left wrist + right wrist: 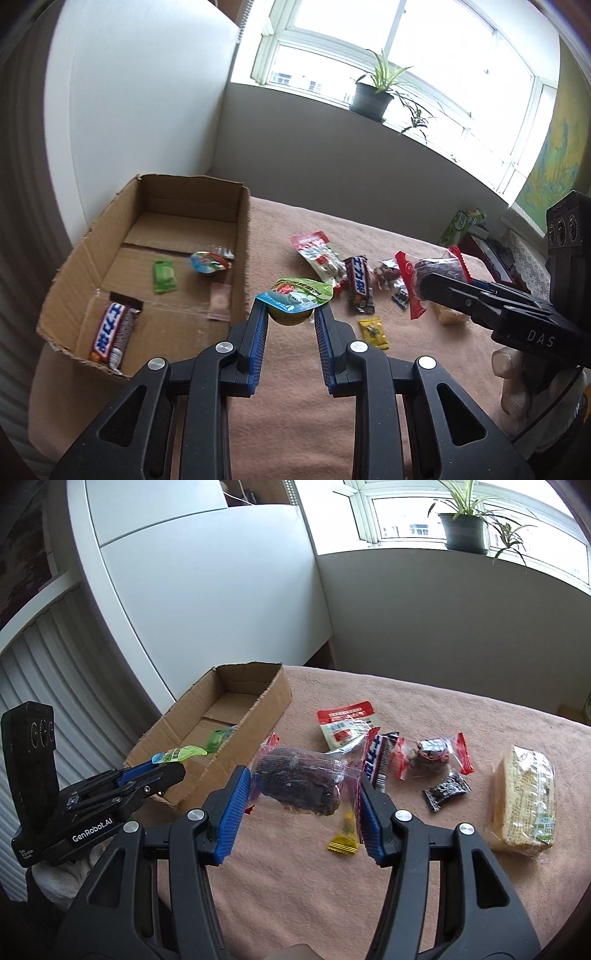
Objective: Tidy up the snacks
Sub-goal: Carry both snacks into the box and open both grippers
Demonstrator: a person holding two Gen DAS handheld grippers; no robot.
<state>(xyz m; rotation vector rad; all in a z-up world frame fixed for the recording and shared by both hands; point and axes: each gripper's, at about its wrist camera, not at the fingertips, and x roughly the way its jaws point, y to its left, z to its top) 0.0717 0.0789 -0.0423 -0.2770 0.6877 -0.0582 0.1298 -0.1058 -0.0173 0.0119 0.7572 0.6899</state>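
Note:
My left gripper (290, 312) is shut on a jelly cup (291, 299) with a green and blue lid, held above the pink cloth just right of the cardboard box (242, 236). In the right wrist view the left gripper (162, 766) hovers beside the box (273, 698). My right gripper (301, 792) is shut on a clear packet with a dark cake (299, 784), held above the cloth. The same packet (439, 271) shows in the left wrist view at the right gripper's tips. The box holds a Snickers bar (112, 330), a green sachet (164, 277) and another jelly cup (207, 262).
On the cloth lie a red-topped packet (345, 725), a Snickers bar (380, 760), a red-edged snack bag (432, 757), a small black packet (445, 792), a yellow candy (343, 840) and a wrapped yellow cake (522, 801). A potted plant (465, 531) stands on the windowsill.

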